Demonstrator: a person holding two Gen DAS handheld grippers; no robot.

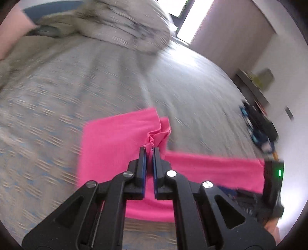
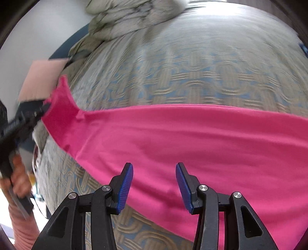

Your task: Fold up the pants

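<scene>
The pink pants (image 2: 192, 138) lie stretched across a patterned bedspread (image 2: 182, 77). In the left wrist view my left gripper (image 1: 149, 149) is shut on a bunched edge of the pink pants (image 1: 115, 138) and lifts that end off the bed. The same gripper shows at the left of the right wrist view (image 2: 41, 110), pulling the pants' end up. My right gripper (image 2: 154, 166) is open and empty, its blue pads (image 2: 126, 184) just above the middle of the pants. It also appears blurred at the right of the left wrist view (image 1: 258, 128).
A crumpled grey blanket (image 1: 123, 23) is heaped at the far end of the bed. A pink pillow (image 2: 42, 77) lies by the bed's left edge. A wall shelf (image 1: 256, 82) and a bright window (image 1: 194, 17) are at the right beyond the bed.
</scene>
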